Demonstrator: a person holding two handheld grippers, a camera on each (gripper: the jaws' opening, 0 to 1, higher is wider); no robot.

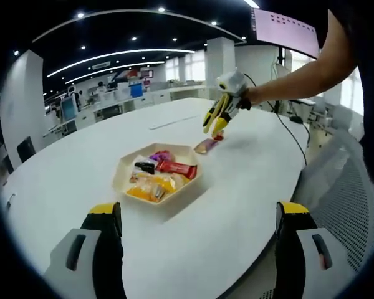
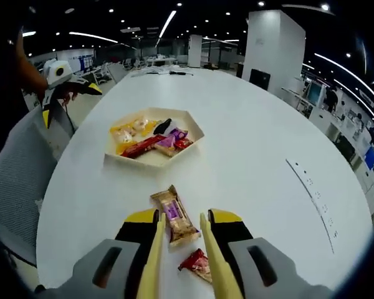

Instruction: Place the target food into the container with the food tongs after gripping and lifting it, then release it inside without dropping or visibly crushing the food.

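Tongs [image 2: 177, 249] in my right gripper [image 2: 181, 261] reach down around a gold and purple snack bar [image 2: 174, 216] on the white table [image 2: 255, 162].
My right jaws pinch the tongs, whose tips sit beside the bar, not yet closed on it. I think squeezing softly and lifting toward the tray [image 2: 154, 157] comes next. My left gripper [image 1: 199, 218] waits wide open.

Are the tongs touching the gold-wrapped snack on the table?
Cannot tell. In the right gripper view the tongs straddle the gold snack, their tips beside its near end, but no clear contact or gap shows.
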